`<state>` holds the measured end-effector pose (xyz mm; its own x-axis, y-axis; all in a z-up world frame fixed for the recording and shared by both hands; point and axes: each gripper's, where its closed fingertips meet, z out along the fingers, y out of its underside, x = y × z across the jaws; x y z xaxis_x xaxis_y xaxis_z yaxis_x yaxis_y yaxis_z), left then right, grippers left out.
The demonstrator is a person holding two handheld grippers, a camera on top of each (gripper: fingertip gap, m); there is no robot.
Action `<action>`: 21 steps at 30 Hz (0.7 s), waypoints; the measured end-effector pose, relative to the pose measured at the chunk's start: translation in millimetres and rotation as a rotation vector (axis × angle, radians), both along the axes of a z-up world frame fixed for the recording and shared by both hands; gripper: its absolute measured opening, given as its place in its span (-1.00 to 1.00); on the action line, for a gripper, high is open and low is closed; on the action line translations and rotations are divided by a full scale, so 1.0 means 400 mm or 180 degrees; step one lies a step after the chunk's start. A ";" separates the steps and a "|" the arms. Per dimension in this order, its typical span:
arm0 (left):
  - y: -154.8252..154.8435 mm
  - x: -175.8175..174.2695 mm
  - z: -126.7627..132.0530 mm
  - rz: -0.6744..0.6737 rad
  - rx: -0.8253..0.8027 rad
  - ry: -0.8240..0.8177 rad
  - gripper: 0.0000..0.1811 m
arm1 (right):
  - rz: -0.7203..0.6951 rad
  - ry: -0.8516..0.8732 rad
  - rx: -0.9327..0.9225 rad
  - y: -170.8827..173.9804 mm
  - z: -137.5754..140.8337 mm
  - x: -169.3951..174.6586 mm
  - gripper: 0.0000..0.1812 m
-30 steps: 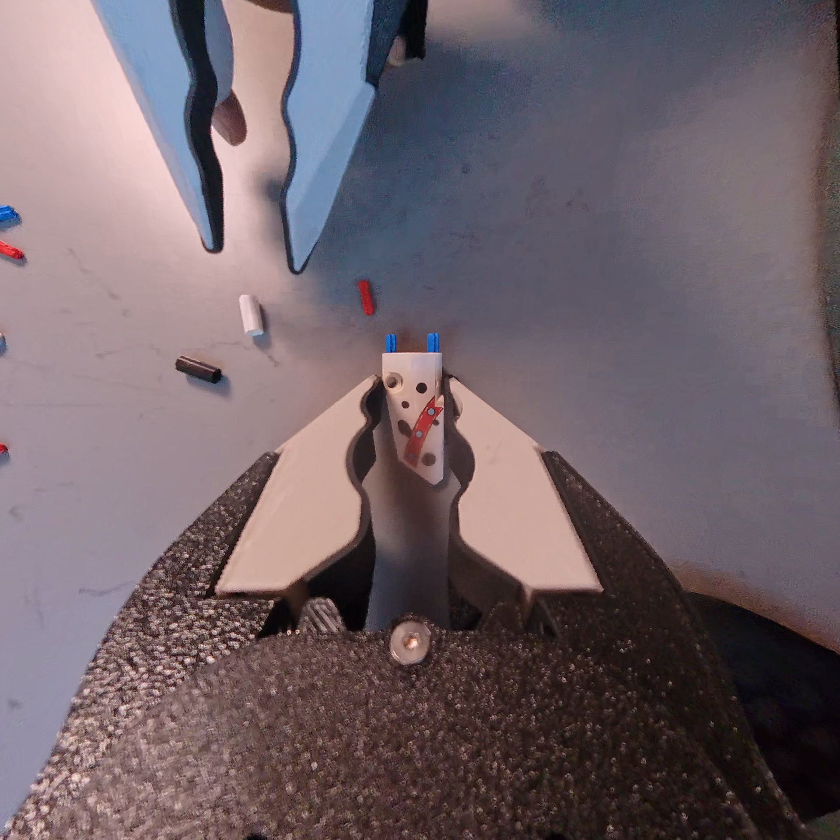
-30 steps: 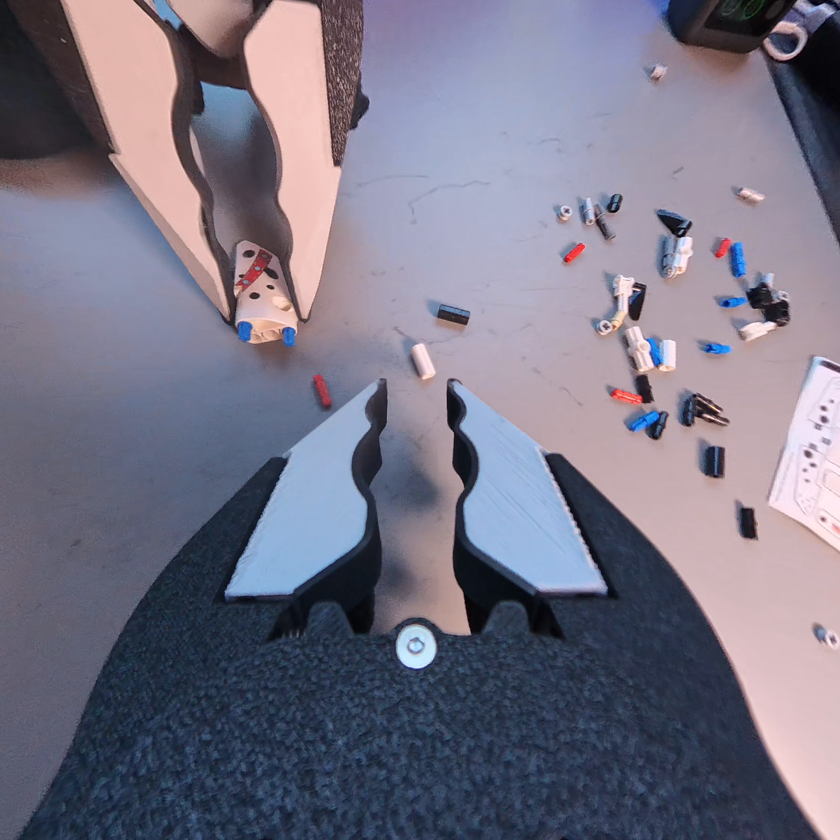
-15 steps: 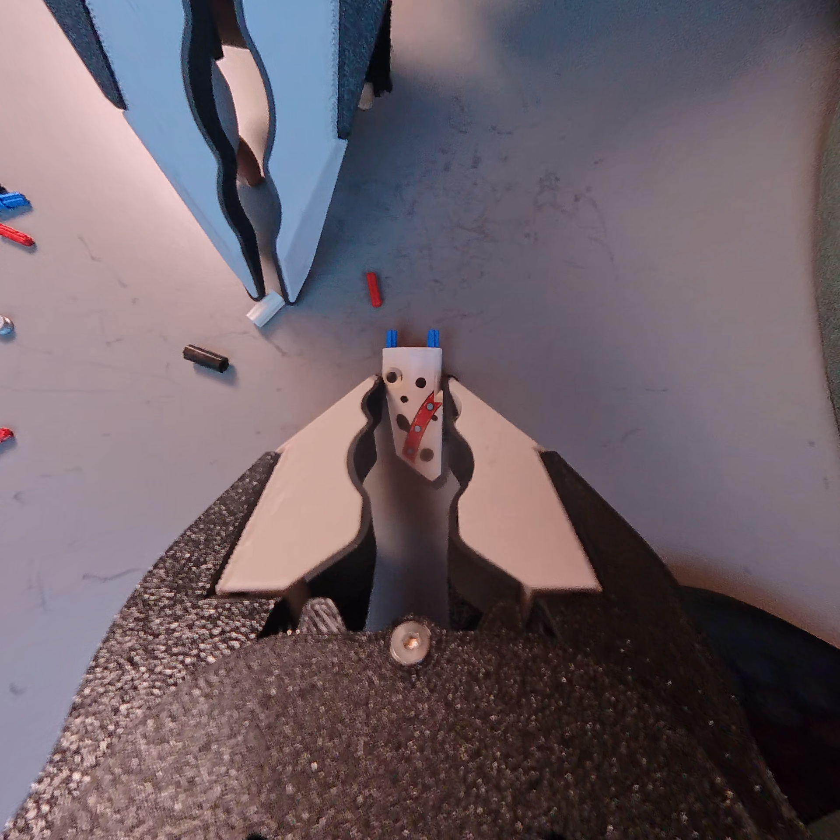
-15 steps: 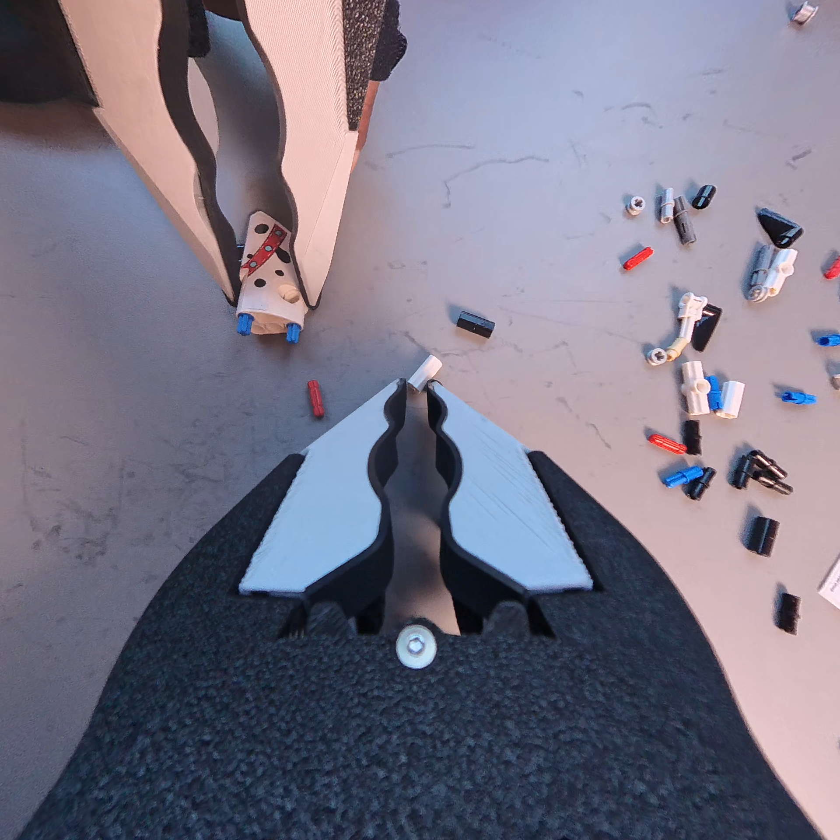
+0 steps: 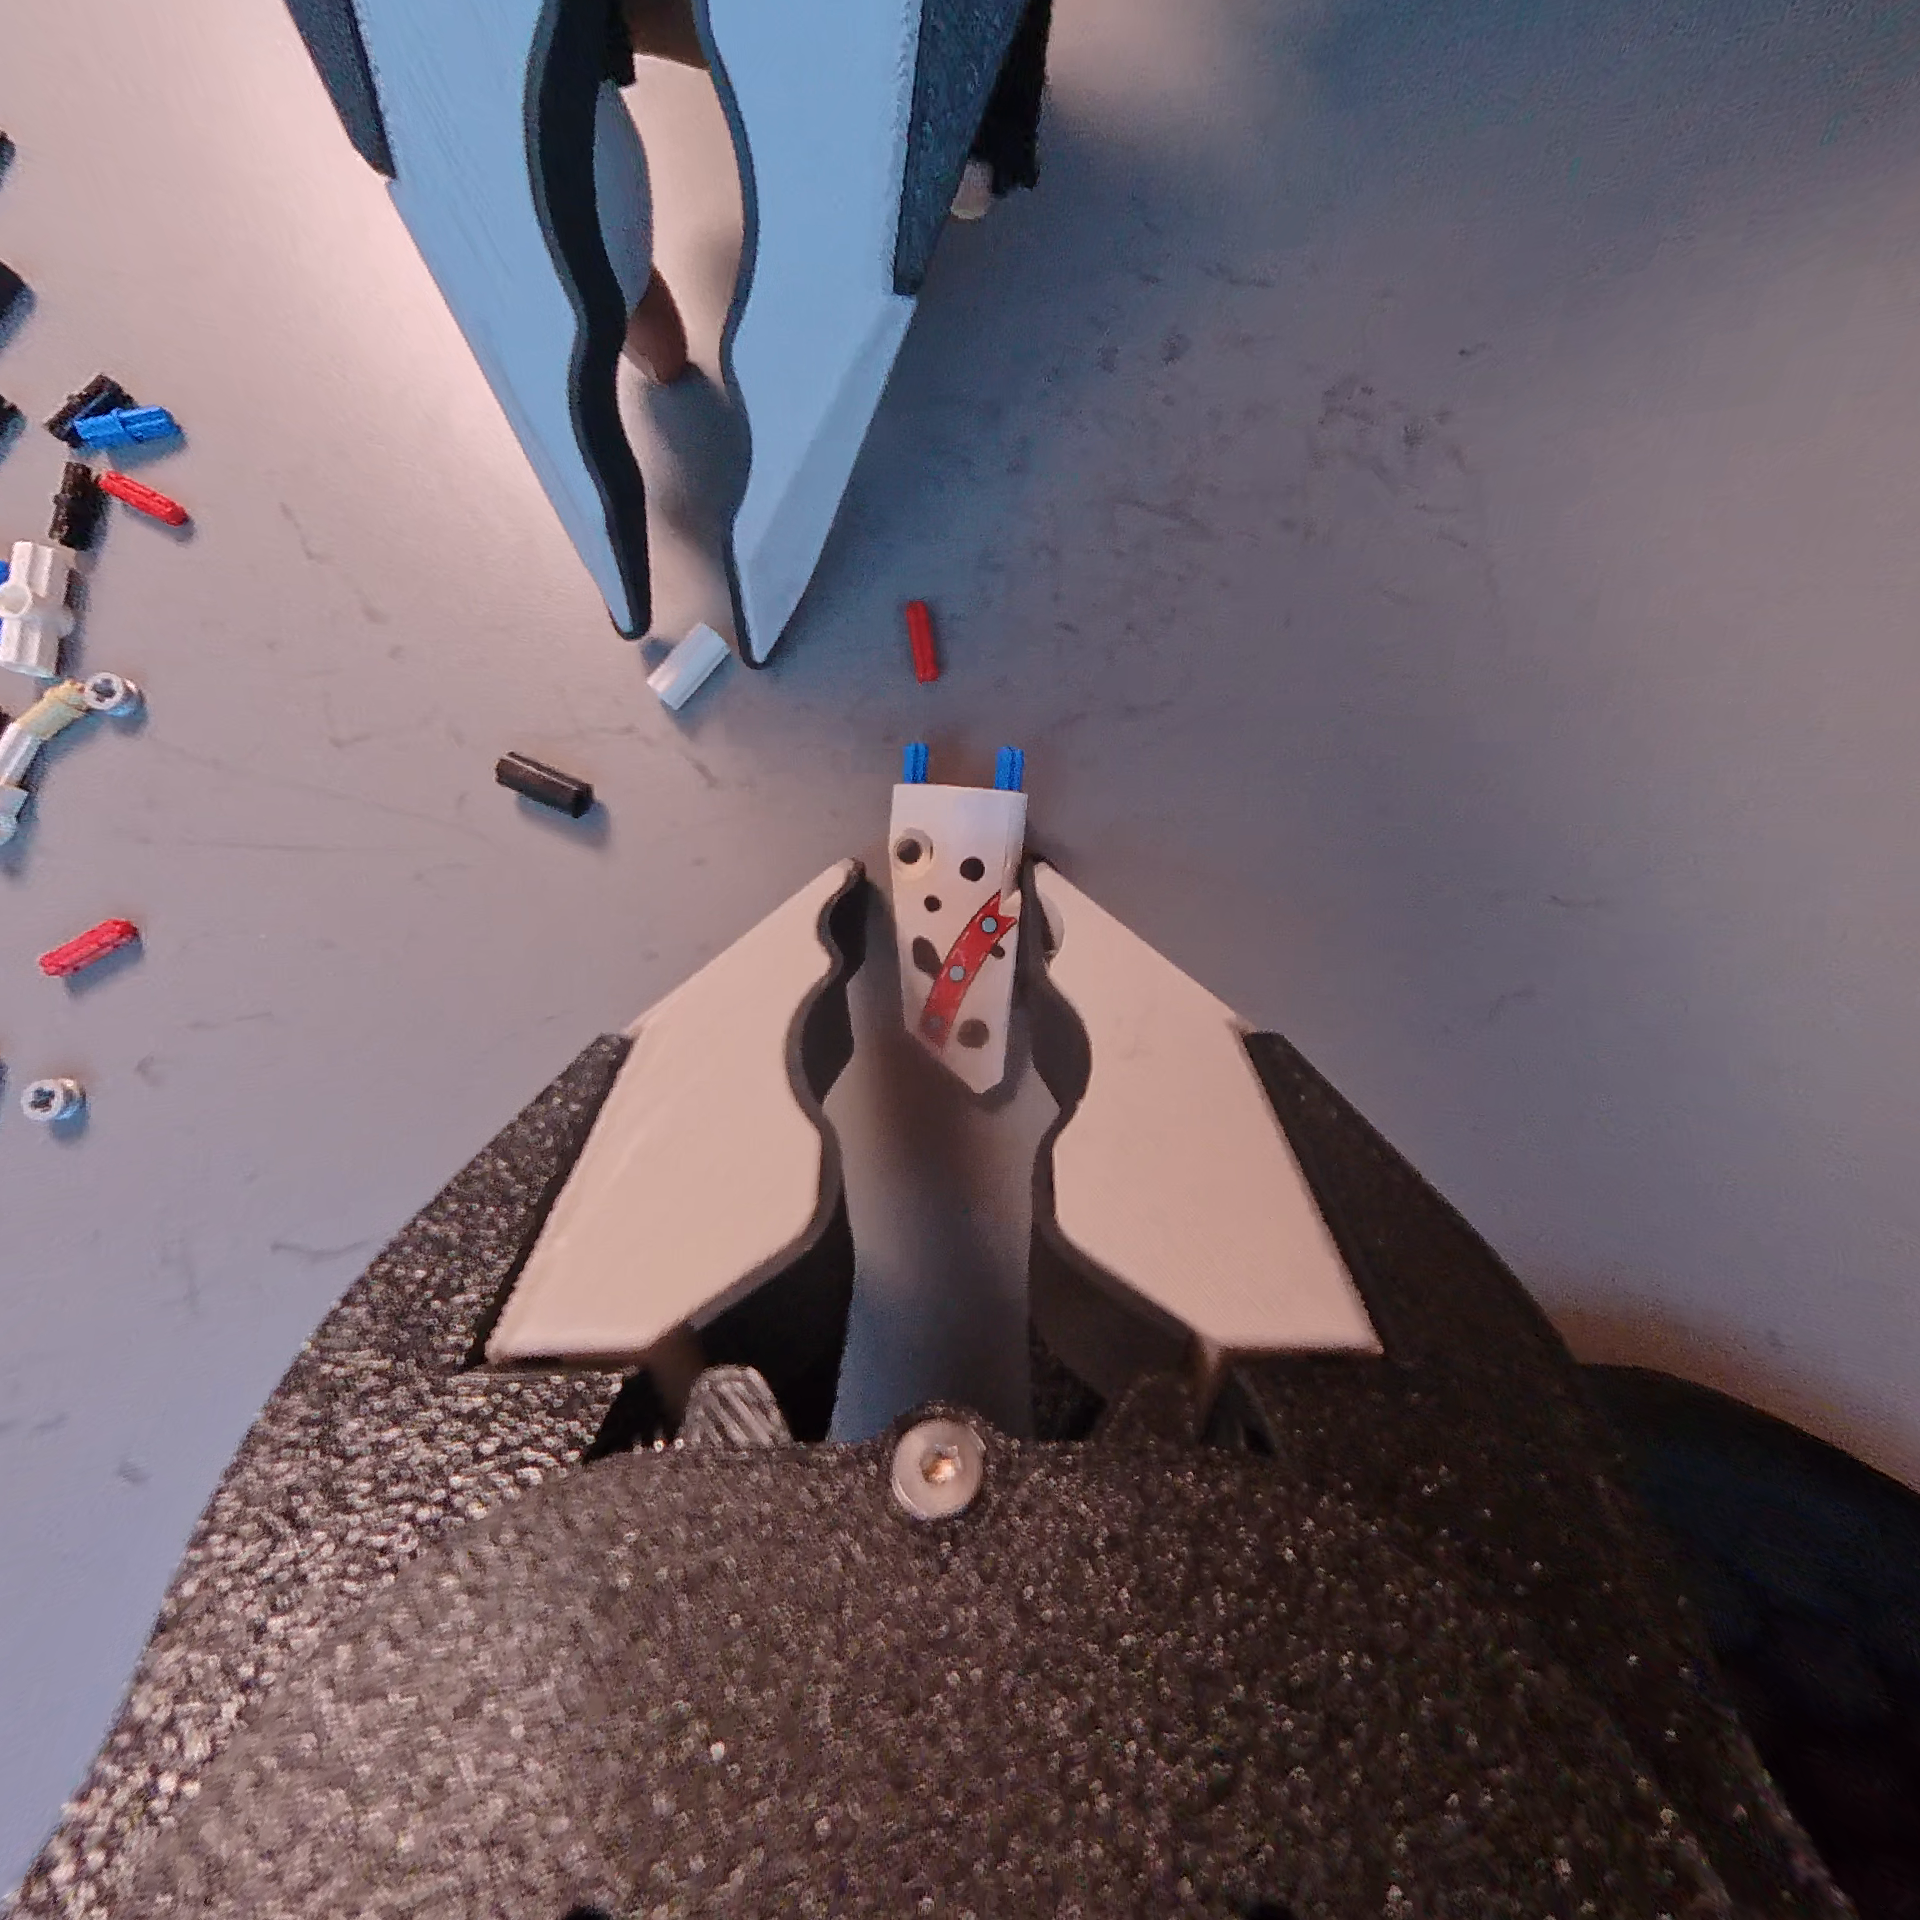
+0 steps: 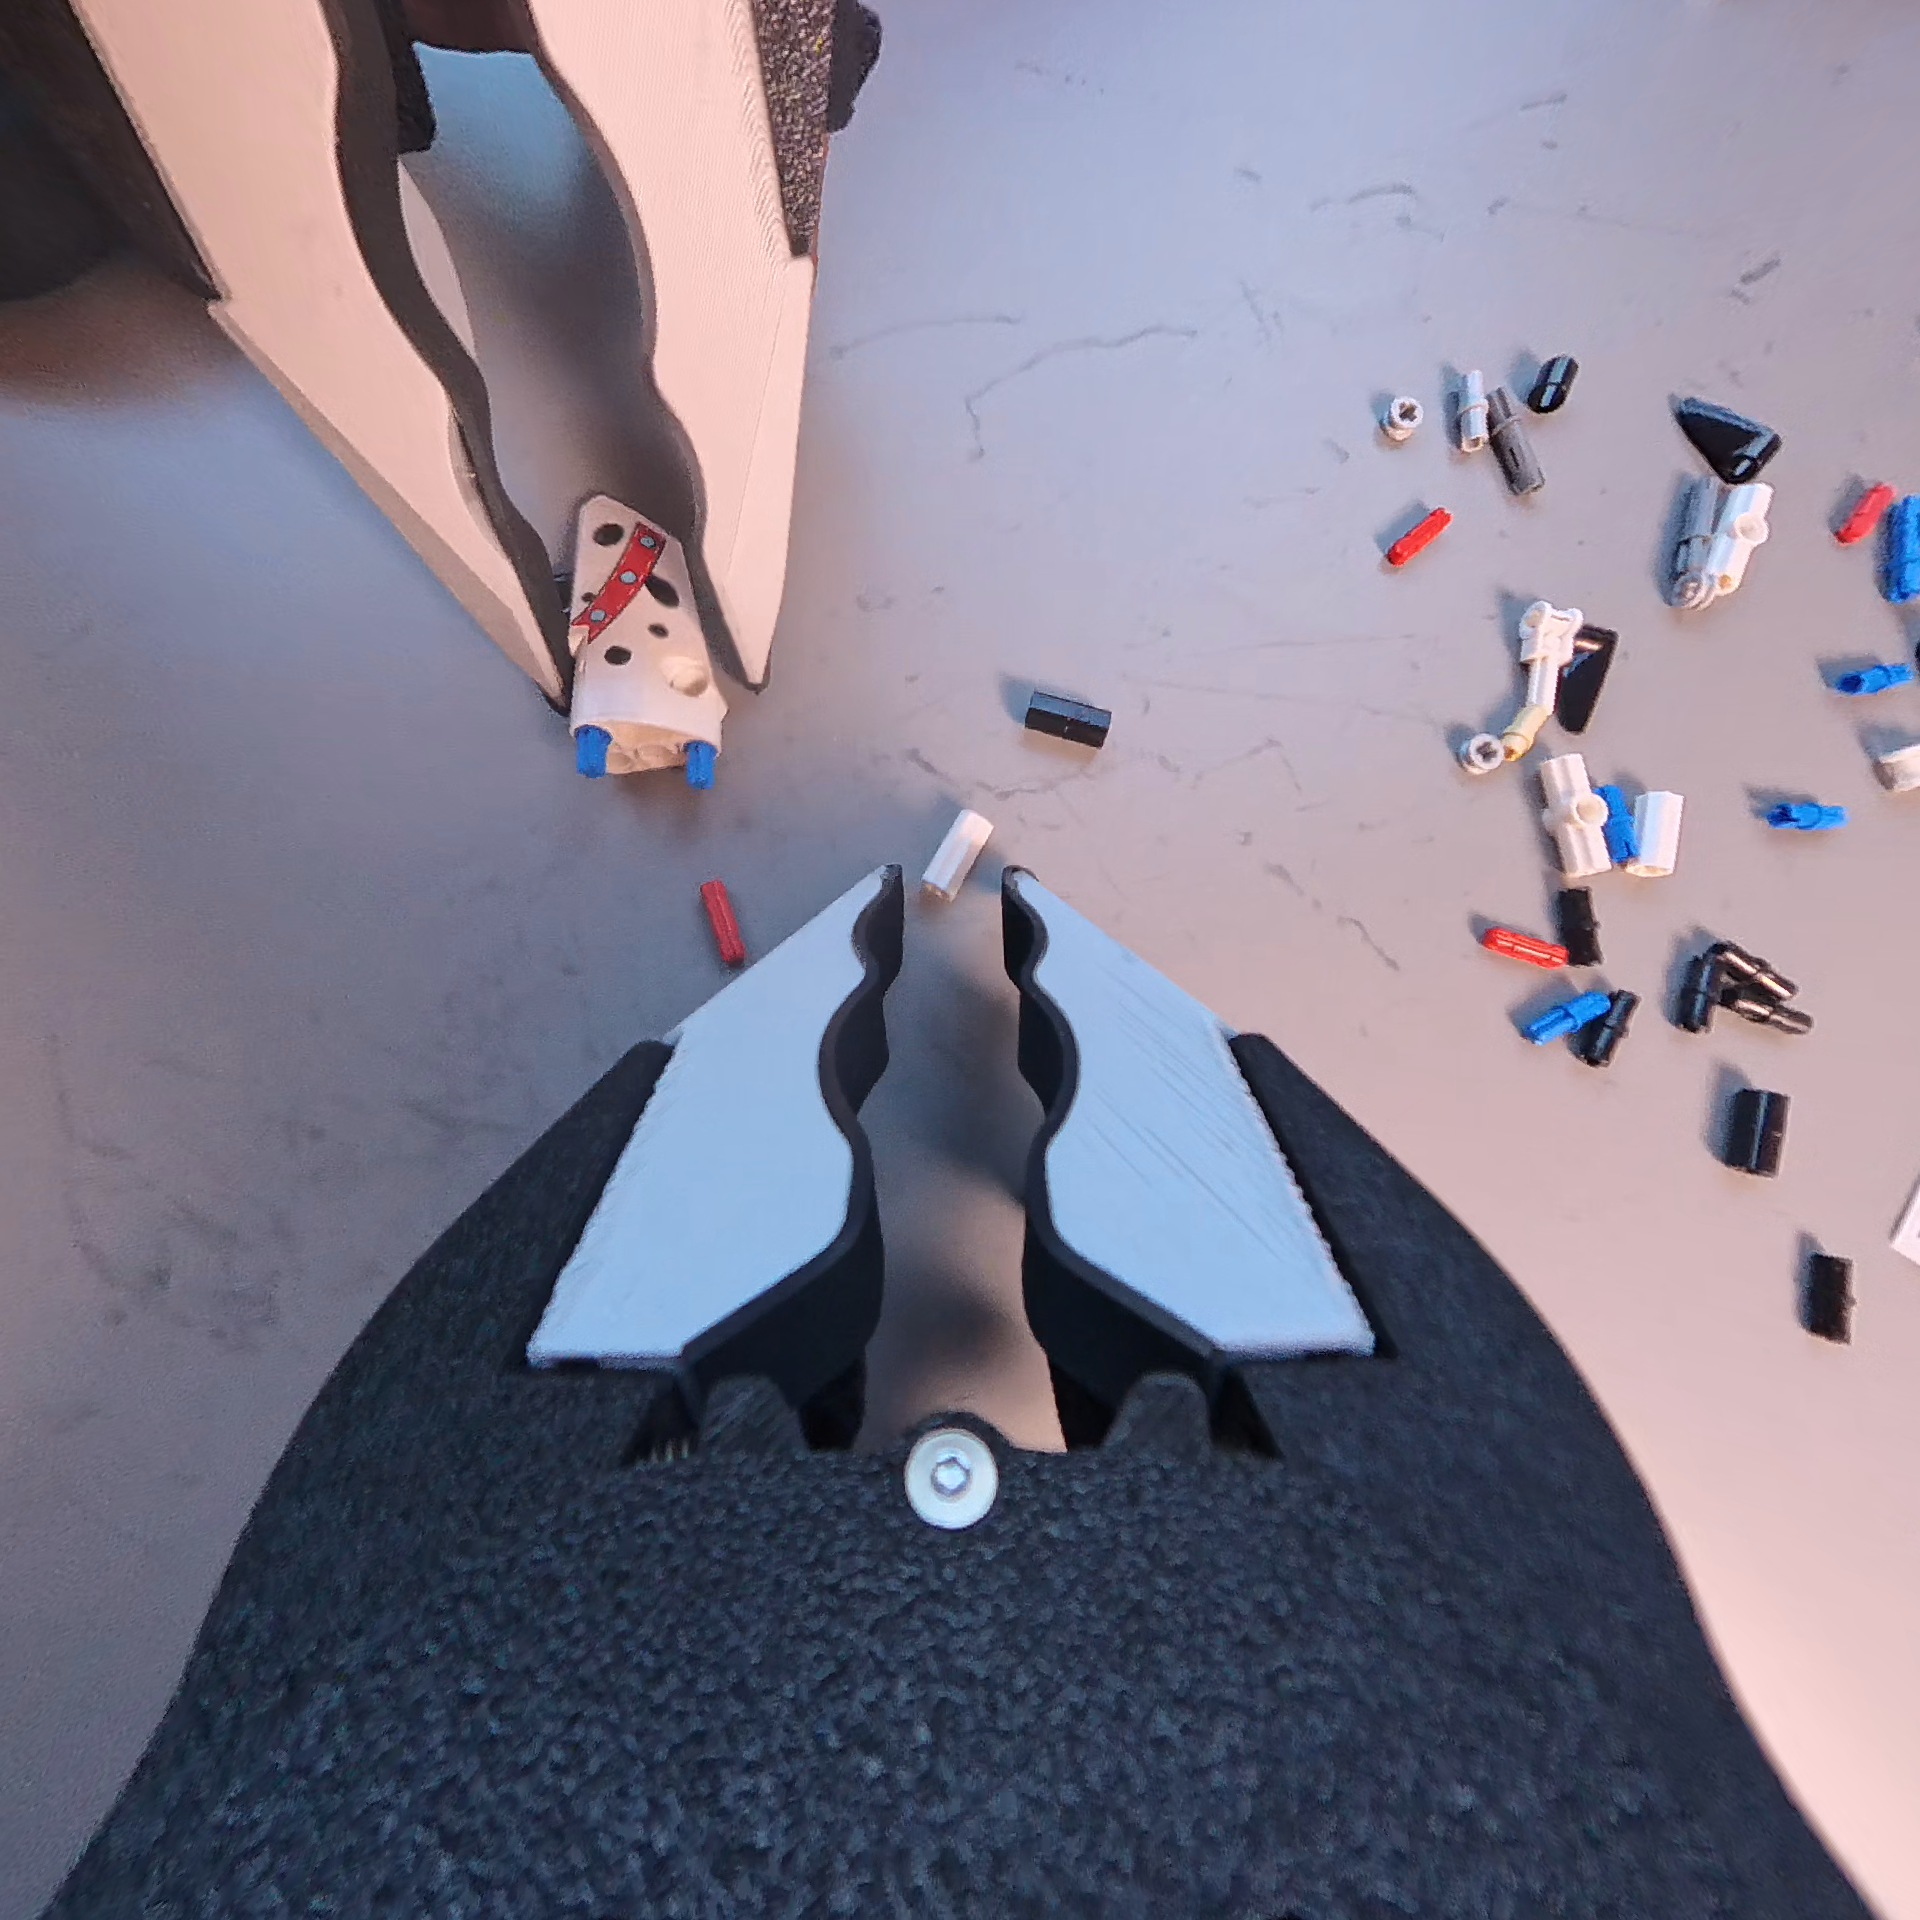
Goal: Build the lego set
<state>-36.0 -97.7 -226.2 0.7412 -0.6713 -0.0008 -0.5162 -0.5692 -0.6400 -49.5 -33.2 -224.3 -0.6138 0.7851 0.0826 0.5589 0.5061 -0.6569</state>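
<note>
the left gripper (image 5: 940, 883) is closed on the spotted white panel (image 5: 956, 935), a tapered lego piece with black dots and a red stripe. the fingertips pinch its wide end, so the two blue pins (image 5: 961, 766) at that end project free beyond the tips. judgement: it is held this way to keep the pins exposed for whatever mates onto them, and low to the grey table (image 5: 1455, 520) to steady it.

landmark for all positions: the spotted white panel. the red pin (image 5: 921, 641) lies just beyond its blue pins. the white sleeve (image 5: 687, 666) lies beyond and to the left of the panel in the left wrist view, and the black sleeve (image 5: 543, 785) further left again. the loose parts pile (image 6: 1621, 727) sits well apart from the panel, on the far side of both sleeves.

the right gripper (image 6: 951, 883) is parted by a narrow gap and holds nothing. the white sleeve lies on the table just ahead of that gap, angled across it and not between the tips. judgement: the gripper is lined up to take the sleeve, and the skewed lie risks it rolling or being pushed away on closing.
</note>
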 end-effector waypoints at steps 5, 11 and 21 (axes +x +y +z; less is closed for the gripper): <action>-0.007 -0.012 0.000 0.0052 -0.0052 -0.0036 -0.67 | -0.0199 -0.0142 -0.0054 -0.016 -0.003 -0.007 -0.91; 0.003 -0.012 0.000 0.0079 -0.0004 -0.0029 -0.75 | 0.0504 0.0391 -0.0263 -0.089 0.056 0.045 -0.93; 0.042 0.069 0.057 0.0006 0.0350 -0.0041 -0.75 | 0.0428 0.0832 -0.0460 -0.102 0.091 0.186 -0.93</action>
